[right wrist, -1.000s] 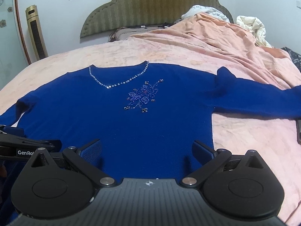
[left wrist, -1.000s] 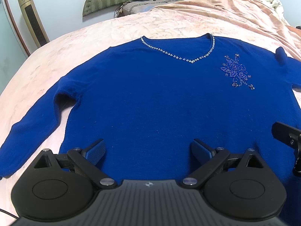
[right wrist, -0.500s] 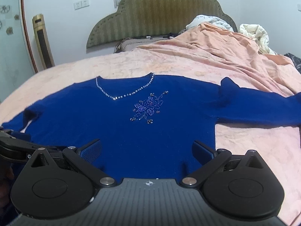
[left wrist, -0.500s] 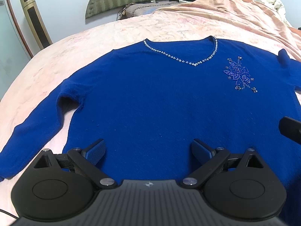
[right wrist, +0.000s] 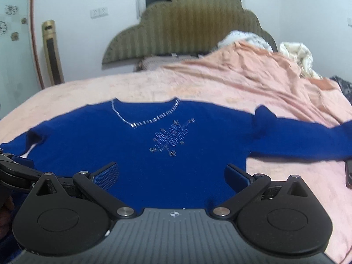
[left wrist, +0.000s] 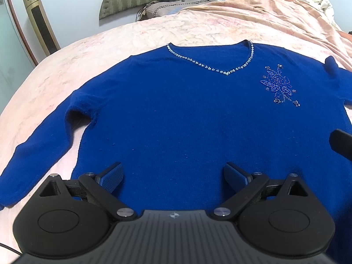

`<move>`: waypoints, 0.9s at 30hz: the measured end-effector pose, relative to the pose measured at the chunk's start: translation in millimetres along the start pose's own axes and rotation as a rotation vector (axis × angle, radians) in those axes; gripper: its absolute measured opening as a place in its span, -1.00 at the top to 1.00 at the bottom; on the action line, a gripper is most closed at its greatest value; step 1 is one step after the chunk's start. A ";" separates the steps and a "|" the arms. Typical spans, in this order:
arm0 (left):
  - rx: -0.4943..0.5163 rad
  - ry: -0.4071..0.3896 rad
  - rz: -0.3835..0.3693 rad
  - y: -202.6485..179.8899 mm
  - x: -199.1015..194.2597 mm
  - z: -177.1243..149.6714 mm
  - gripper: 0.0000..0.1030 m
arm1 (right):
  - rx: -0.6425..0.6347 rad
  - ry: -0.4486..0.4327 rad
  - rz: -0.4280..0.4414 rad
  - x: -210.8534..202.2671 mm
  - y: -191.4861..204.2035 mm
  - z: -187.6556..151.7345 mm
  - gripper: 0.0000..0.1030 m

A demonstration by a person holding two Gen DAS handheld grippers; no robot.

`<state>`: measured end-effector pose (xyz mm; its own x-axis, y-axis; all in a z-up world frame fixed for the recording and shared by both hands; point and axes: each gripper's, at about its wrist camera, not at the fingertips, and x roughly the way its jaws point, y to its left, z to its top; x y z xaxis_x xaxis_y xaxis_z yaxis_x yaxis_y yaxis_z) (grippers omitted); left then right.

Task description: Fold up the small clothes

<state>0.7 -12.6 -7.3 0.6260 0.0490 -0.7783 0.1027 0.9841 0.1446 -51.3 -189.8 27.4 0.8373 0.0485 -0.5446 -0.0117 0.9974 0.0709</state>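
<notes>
A royal-blue sweater (left wrist: 187,118) with a beaded V-neck and a beaded flower lies flat, front up, on the pink bedspread (left wrist: 154,30), sleeves spread to both sides. It also shows in the right wrist view (right wrist: 154,154), blurred. My left gripper (left wrist: 173,176) is open and empty above the sweater's lower hem, left of centre. My right gripper (right wrist: 172,173) is open and empty above the hem, further right. Part of the right gripper (left wrist: 341,144) shows at the left wrist view's right edge, and the left gripper (right wrist: 15,171) at the right wrist view's left edge.
A rumpled orange blanket (right wrist: 253,70) and white bedding (right wrist: 294,52) lie at the bed's far right. A green headboard (right wrist: 187,28) and a pillow stand at the back. A gold tower fan (left wrist: 40,24) stands left of the bed. A dark phone-like object (right wrist: 348,173) lies at the right.
Both grippers have risen and tilted up, so the sweater sits lower in both views and more of the headboard and wall shows. Both stay open.
</notes>
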 end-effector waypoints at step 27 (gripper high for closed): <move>0.047 0.005 -0.012 -25.7 -6.8 4.1 -0.92 | 0.155 0.004 0.051 -3.7 -35.0 -9.7 -1.00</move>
<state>-3.0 -38.9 -3.2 0.6209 0.0382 -0.7829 0.1465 0.9756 0.1638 -59.3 -224.4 18.8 0.8354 0.0999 -0.5405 0.0303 0.9735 0.2268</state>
